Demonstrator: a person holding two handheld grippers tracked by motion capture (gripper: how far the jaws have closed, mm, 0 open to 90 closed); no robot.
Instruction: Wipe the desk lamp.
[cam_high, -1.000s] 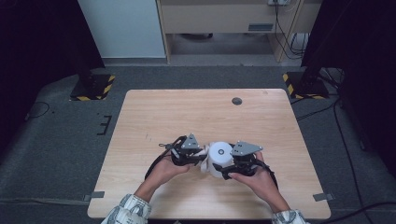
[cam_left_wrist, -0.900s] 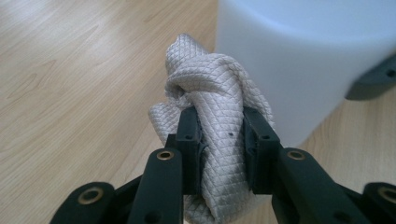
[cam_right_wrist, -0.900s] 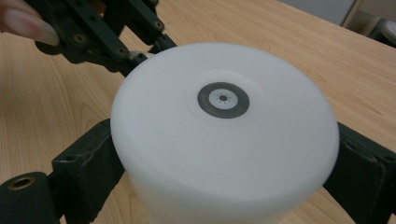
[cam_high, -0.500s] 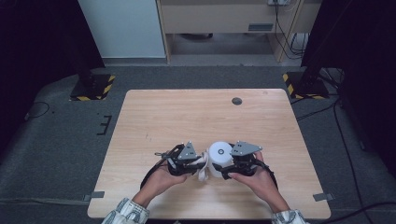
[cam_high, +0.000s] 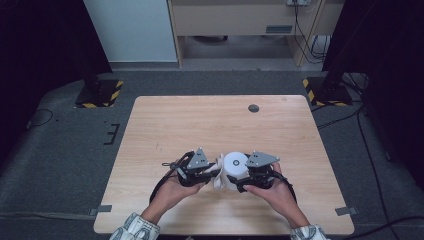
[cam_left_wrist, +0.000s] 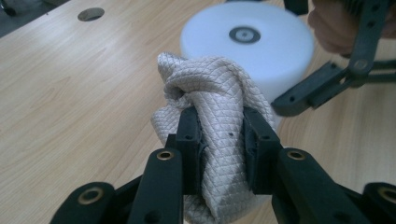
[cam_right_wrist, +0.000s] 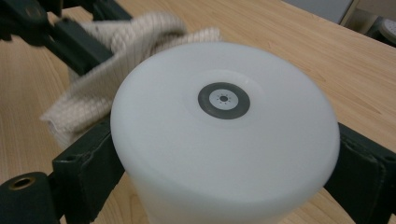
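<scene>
L gripper (cam_left_wrist: 219, 140): jaws clenched hard on a bunched beige quilted cloth (cam_left_wrist: 215, 98), pads pinching the wad from both sides, cloth bulging up above the jaws and hanging below. R gripper (cam_right_wrist: 224, 177): jaws clamped on the flanks of a white cylinder (cam_right_wrist: 224, 135), prob. a plastic container w/ a small grey disc at the centre of its flat top; it's held upright.

In the high view the L gripper (cam_high: 212, 172) sits at 9 o'clock of the white cylinder (cam_high: 235, 167), and the R gripper (cam_high: 247, 181) at about 4 o'clock of it, cloth (cam_high: 219, 172) pressed against the cylinder's side. All of it is at the near-centre of the wooden table (cam_high: 200, 125), well apart from the dark round grommet (cam_high: 254, 108) at 1 o'clock.

Change vs a sec ago: the L hand (cam_high: 172, 187) has shifted the cloth a bit along the cylinder's 9 o'clock side and slightly upward; the R hand (cam_high: 275, 192) hasn't moved, cylinder in the same spot. The grip on the cloth is unchanged.

Meaning, as I judge it: this is a wiping stroke, R steadies while L rubs the wall upward. Work looks mid-way; the far side and the top look untouched by the cloth at this pt. Next likely needs the cloth kept in contact w/ the wall and the cylinder kept from tipping.
</scene>
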